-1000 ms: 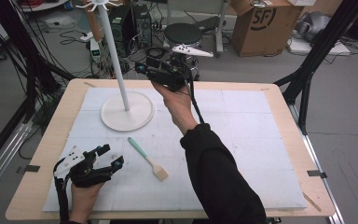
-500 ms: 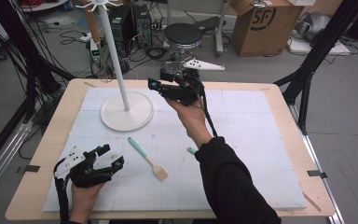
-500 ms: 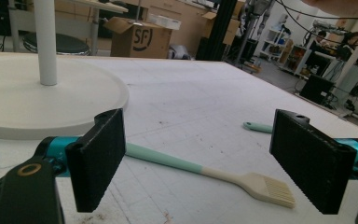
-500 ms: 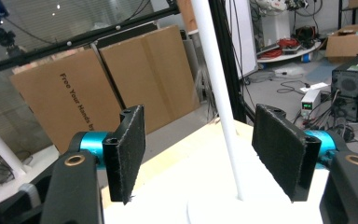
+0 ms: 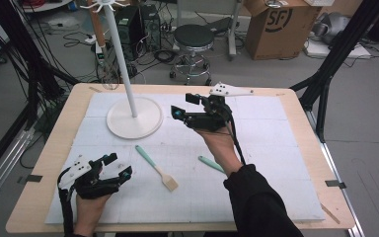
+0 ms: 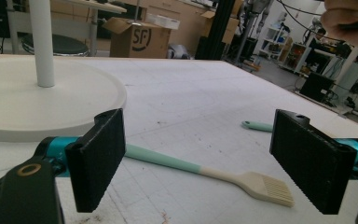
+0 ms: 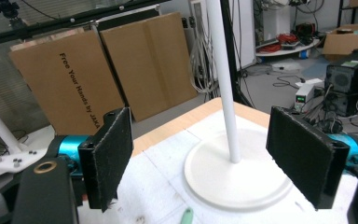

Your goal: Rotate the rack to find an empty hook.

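A pastry brush (image 5: 158, 169) with a teal handle and cream bristles lies on the white mat. My left gripper (image 5: 118, 165) rests at the front left, open, pointing at it. In the left gripper view the brush (image 6: 214, 172) lies just beyond the wide-apart pads of that gripper (image 6: 198, 163). A second teal handle (image 5: 211, 164) lies beside my right forearm, partly hidden. My right gripper (image 5: 184, 105) hovers over the mat's middle and faces the white stand (image 5: 133, 118). Its jaws have just been opening and nothing is between them. The stand's pole (image 7: 226, 84) rises beyond the right gripper (image 7: 209, 154).
The stand's round base (image 6: 42, 102) takes the mat's back left. A stool (image 5: 192, 37), a cardboard box (image 5: 276, 22) and cables stand on the floor behind the table. Cardboard panels (image 7: 98, 70) lean to the table's left. Black frame legs (image 5: 335, 54) flank the table.
My right gripper has moved right and down, away from the stand's pole, and its jaws have spread wider. The left gripper and the brush have stayed put.
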`<state>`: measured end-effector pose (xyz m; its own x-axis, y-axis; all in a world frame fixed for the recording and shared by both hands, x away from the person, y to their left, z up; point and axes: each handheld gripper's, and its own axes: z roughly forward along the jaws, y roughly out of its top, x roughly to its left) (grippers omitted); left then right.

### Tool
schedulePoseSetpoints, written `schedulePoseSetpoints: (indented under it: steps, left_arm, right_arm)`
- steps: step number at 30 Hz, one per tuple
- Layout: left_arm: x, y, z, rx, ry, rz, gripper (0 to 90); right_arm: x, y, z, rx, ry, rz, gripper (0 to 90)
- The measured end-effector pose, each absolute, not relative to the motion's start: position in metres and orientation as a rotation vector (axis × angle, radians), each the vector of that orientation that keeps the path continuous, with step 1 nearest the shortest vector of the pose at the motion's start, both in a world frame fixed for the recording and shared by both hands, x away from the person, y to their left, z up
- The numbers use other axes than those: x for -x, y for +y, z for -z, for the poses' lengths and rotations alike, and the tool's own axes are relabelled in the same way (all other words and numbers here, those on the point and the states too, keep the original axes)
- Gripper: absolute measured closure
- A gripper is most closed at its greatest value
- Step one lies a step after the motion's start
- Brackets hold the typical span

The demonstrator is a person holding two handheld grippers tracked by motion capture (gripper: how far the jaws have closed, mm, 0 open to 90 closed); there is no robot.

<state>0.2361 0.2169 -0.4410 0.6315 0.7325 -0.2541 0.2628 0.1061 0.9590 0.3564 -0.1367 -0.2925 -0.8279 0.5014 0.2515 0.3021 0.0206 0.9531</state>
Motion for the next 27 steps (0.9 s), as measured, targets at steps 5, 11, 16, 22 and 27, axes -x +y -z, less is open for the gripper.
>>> schedulePoseSetpoints:
  steps: [5, 11, 16, 22, 27]
  left_arm:
    - [-0.236, 0.218, 0.441, -1.465, 0.893, -0.429, 18.8]
    - [-0.235, 0.219, 0.441, -1.466, 0.896, -0.439, 18.8]
    - [-0.235, 0.219, 0.441, -1.473, 0.895, -0.442, 18.8]
    - [-0.235, 0.218, 0.441, -1.484, 0.896, -0.447, 18.8]
    - [-0.235, 0.217, 0.441, -1.49, 0.9, -0.459, 18.8]
  right_arm:
    - [-0.346, -0.149, 0.304, -0.858, 2.149, -1.871, 23.2]
    - [-0.331, -0.166, 0.32, -0.886, 2.158, -1.854, 22.7]
    - [-0.321, -0.181, 0.334, -0.926, 2.164, -1.833, 22.7]
    - [-0.309, -0.195, 0.343, -0.935, 2.163, -1.813, 23.2]
    - [-0.297, -0.206, 0.352, -0.942, 2.177, -1.783, 23.8]
